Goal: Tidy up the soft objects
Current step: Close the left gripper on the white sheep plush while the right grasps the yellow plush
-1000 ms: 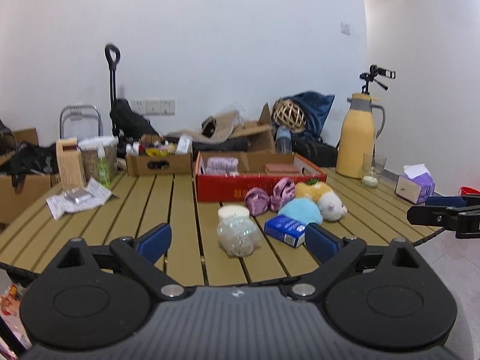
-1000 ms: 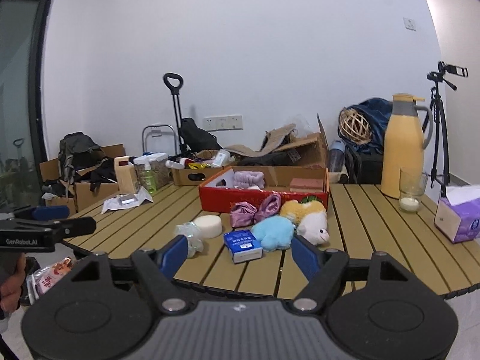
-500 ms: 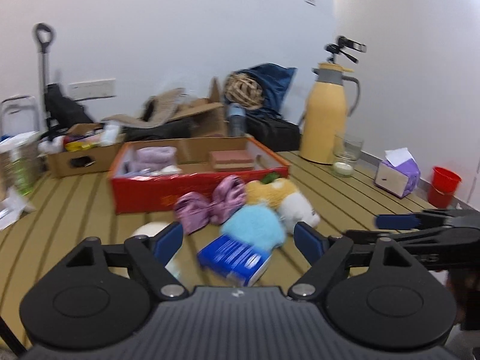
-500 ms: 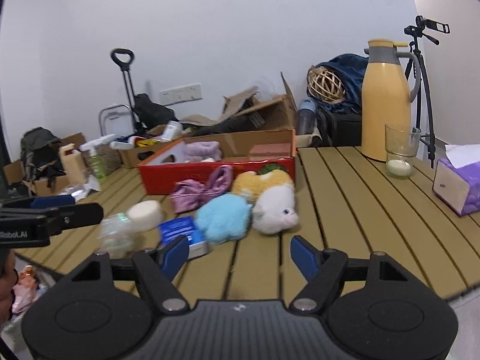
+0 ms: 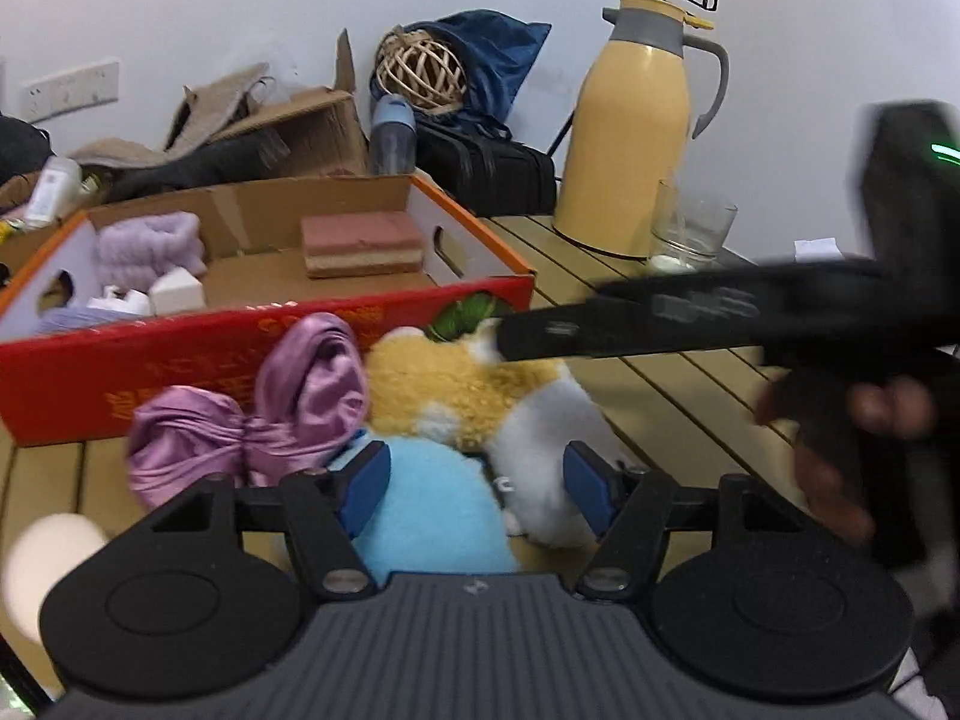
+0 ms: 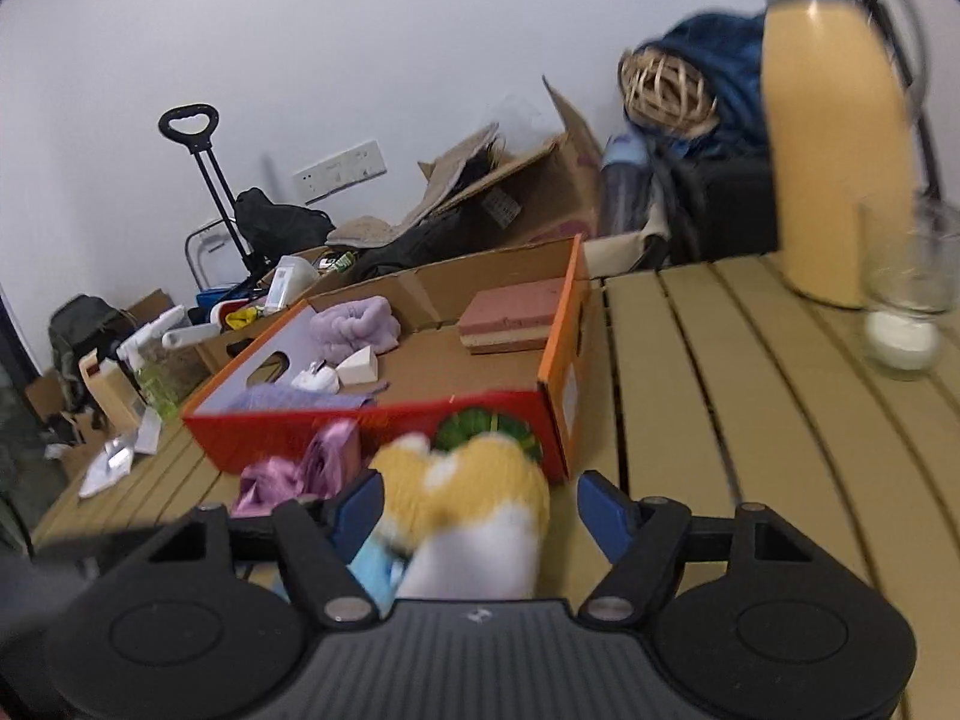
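Soft toys (image 5: 480, 396) are partly sorted; most lie outside the red box (image 5: 264, 330).
My left claw (image 5: 477, 480) and right claw (image 6: 480, 510) are closing, gripping nothing yet.

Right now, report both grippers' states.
Left gripper: open, jaws closing around the blue plush, not gripping.
Right gripper: open, jaws closing around the yellow-and-white plush, not gripping.

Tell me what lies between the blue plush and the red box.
A purple satin cloth lies between the blue plush and the red box, seen in the left wrist view.
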### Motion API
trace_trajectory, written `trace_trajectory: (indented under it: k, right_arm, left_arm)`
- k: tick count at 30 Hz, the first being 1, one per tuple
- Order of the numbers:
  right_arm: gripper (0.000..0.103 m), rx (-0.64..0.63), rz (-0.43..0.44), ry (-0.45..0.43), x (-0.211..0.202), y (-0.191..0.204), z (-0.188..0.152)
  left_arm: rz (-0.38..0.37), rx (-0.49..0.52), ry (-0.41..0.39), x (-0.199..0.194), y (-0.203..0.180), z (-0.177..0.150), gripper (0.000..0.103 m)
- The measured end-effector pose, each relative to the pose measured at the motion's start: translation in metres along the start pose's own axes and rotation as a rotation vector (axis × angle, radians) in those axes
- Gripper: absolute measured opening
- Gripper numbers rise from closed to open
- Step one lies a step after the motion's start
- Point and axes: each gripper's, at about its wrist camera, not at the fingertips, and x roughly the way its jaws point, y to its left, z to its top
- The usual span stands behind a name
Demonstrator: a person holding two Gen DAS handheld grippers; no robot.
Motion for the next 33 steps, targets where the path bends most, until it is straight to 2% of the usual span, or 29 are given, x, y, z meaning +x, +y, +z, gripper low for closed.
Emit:
trace_trajectory:
  k: [3,4,6,10,13,16,19,20,23,24,26,27,29,33]
  right_arm:
    - [0.060,0.052,0.032,0.059,0.031,-0.013,0.008]
    - [0.048,0.064,0.053,0.067,0.039,-0.016,0.008]
    - [0.043,0.118,0.061,0.041,0.038,-0.020,0.003]
    - [0.041,0.241,-0.021,-0.032,0.006,-0.030,-0.019]
    - [0.041,0.350,-0.045,-0.059,-0.020,-0.037,-0.040]
    - [0.041,0.410,-0.087,-0.095,-0.044,-0.033,-0.060]
    - [0.041,0.449,-0.127,-0.107,-0.068,-0.033,-0.077]
    - [0.040,0.461,-0.142,-0.103,-0.076,-0.033,-0.082]
    - [0.040,0.405,-0.148,-0.120,-0.098,-0.024,-0.094]
    - [0.040,0.379,-0.154,-0.138,-0.104,-0.021,-0.094]
    - [0.050,0.319,-0.170,-0.175,-0.113,-0.021,-0.092]
    - [0.050,0.291,-0.179,-0.188,-0.114,-0.021,-0.089]
    - [0.052,0.254,-0.166,-0.202,-0.111,-0.025,-0.083]
    - [0.052,0.202,-0.130,-0.142,-0.089,-0.030,-0.074]
  left_arm:
    - [-0.015,0.005,-0.007,0.006,-0.005,0.002,0.068]
    - [-0.016,0.010,-0.006,0.007,-0.007,0.002,0.068]
    - [-0.014,0.036,-0.004,0.009,-0.013,0.002,0.069]
    - [-0.040,0.076,0.000,0.002,-0.028,-0.005,0.070]
    - [-0.056,0.108,-0.008,-0.009,-0.040,-0.014,0.070]
    - [0.017,0.159,-0.042,-0.024,-0.044,-0.029,0.070]
    - [0.087,0.138,-0.041,-0.043,-0.037,-0.035,0.069]
    - [0.089,0.120,-0.054,-0.051,-0.035,-0.035,0.069]
    - [0.021,0.042,-0.085,-0.075,-0.032,-0.032,0.070]
    - [-0.014,0.012,-0.079,-0.077,-0.034,-0.031,0.070]
    - [-0.077,-0.046,-0.040,-0.074,-0.037,-0.030,0.070]
    - [-0.098,-0.059,-0.024,-0.069,-0.040,-0.031,0.070]
    - [-0.094,-0.080,0.002,-0.056,-0.043,-0.031,0.070]
    - [-0.099,-0.131,0.037,-0.030,-0.042,-0.033,0.070]
